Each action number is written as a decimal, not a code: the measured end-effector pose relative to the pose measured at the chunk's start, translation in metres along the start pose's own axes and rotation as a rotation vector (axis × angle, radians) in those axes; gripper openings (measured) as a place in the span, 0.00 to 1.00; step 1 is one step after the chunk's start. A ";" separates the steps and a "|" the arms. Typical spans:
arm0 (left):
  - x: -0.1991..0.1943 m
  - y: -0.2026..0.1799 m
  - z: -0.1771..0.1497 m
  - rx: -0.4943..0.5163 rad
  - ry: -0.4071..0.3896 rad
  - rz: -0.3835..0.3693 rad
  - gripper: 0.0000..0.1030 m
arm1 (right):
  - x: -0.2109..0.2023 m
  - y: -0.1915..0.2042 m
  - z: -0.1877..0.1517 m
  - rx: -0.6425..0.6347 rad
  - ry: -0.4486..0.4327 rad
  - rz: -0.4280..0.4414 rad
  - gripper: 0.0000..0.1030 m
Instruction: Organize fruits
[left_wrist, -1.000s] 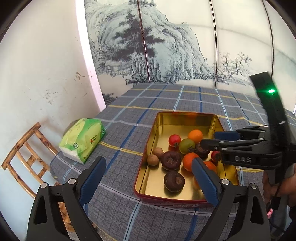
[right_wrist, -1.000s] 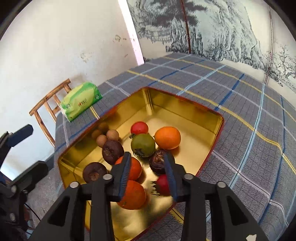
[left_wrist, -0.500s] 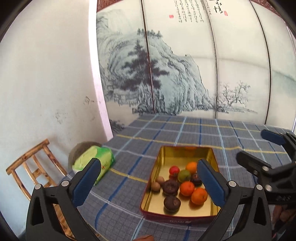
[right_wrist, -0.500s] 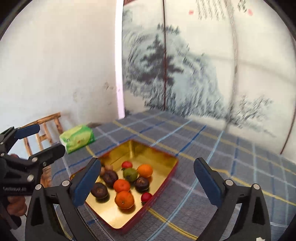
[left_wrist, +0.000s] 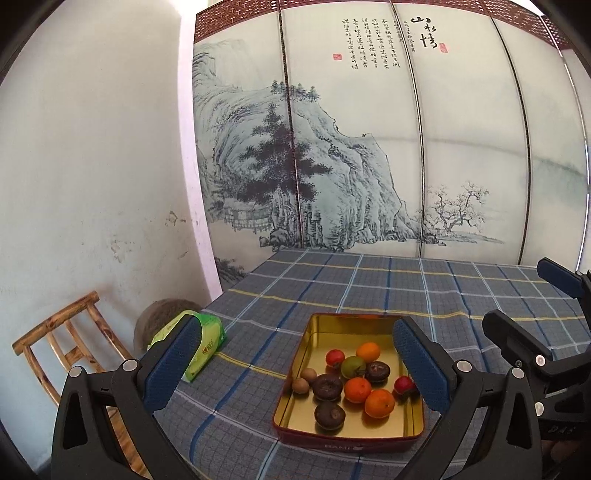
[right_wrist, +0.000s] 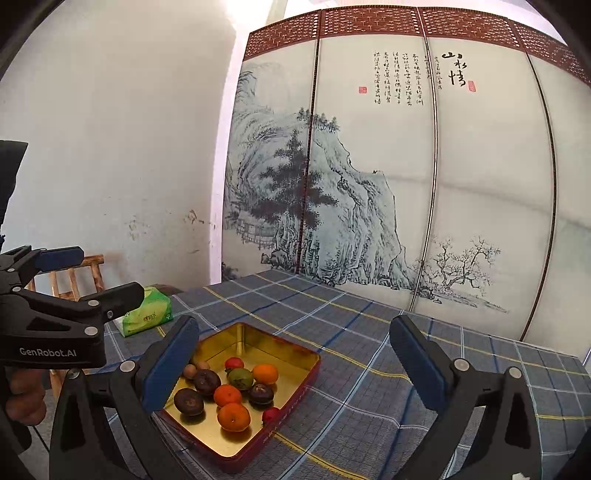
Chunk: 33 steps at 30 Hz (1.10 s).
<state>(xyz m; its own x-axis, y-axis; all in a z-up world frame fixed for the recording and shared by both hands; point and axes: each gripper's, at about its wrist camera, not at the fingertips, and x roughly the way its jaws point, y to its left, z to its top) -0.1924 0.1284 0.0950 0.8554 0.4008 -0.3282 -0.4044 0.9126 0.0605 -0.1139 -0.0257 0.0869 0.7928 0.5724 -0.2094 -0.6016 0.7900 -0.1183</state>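
Note:
A red tin with a gold inside (left_wrist: 347, 440) (right_wrist: 291, 400) lies on the plaid table and holds several fruits. Among them are oranges (left_wrist: 379, 403) (right_wrist: 233, 416), dark mangosteens (left_wrist: 329, 415) (right_wrist: 189, 401), a green fruit (left_wrist: 352, 366) (right_wrist: 240, 378), small red fruits (left_wrist: 404, 385) and brown longans (left_wrist: 301, 386). My left gripper (left_wrist: 295, 354) (right_wrist: 103, 273) hangs open above the tin's near-left side, holding nothing. My right gripper (right_wrist: 295, 343) (left_wrist: 524, 295) is also open and empty, back from the tin on its right.
A green tissue pack (left_wrist: 207, 341) (right_wrist: 147, 315) lies near the table's left edge. Beyond that edge stands a wooden chair (left_wrist: 62, 332). A painted folding screen (left_wrist: 369, 166) closes the far side. A person's hand (right_wrist: 22, 398) grips the left tool's handle.
Both grippers have lifted and drawn back from the tin, tilting up toward the screen. The right jaws, nearly shut just above the fruit before, now stand wide with nothing in them.

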 end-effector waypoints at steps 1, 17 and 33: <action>-0.001 0.000 0.000 0.000 -0.001 0.000 1.00 | -0.001 0.000 -0.001 0.001 -0.002 0.000 1.00; -0.001 -0.006 -0.002 0.004 0.023 -0.002 1.00 | -0.008 -0.002 0.001 0.003 0.004 0.007 1.00; 0.034 -0.022 -0.007 0.033 0.113 0.008 1.00 | 0.083 -0.121 -0.084 0.057 0.458 -0.077 0.99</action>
